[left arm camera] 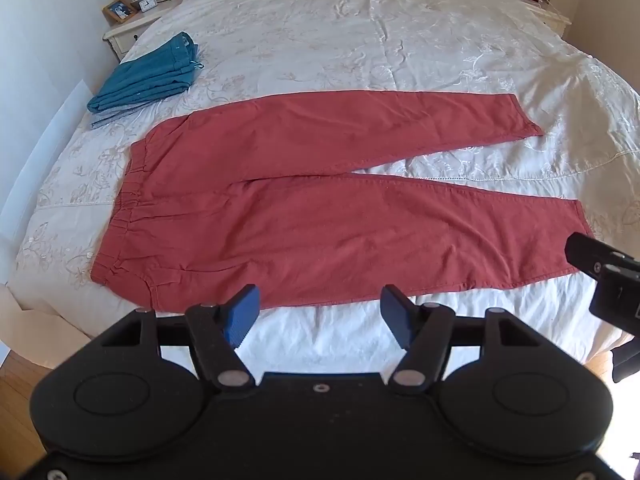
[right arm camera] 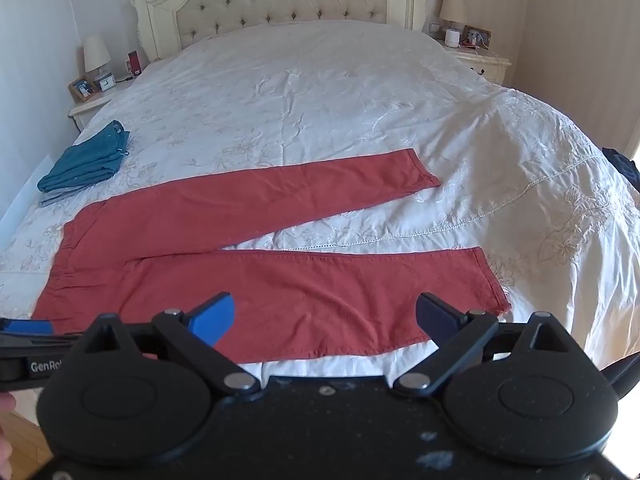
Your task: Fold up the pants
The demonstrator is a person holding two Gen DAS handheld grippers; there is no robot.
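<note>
Red pants [left arm camera: 320,200] lie flat on the white bedspread, waistband to the left, both legs spread apart to the right; they also show in the right wrist view [right arm camera: 280,288]. My left gripper [left arm camera: 320,312] hovers open over the near edge of the pants, close to the waist end, with nothing between its blue pads [left arm camera: 242,314]. My right gripper [right arm camera: 325,320] stands wide open above the near leg, empty as well. Its black body [left arm camera: 608,276] shows at the right edge of the left wrist view, near the near leg's hem.
A folded teal garment [left arm camera: 148,76] lies on the bed [left arm camera: 360,32] at the back left. Nightstands with lamps and photo frames flank the bed [right arm camera: 96,88] [right arm camera: 476,56]. A tufted headboard [right arm camera: 280,0] stands at the far end. Wooden floor [left arm camera: 16,400] shows near the bed's front edge.
</note>
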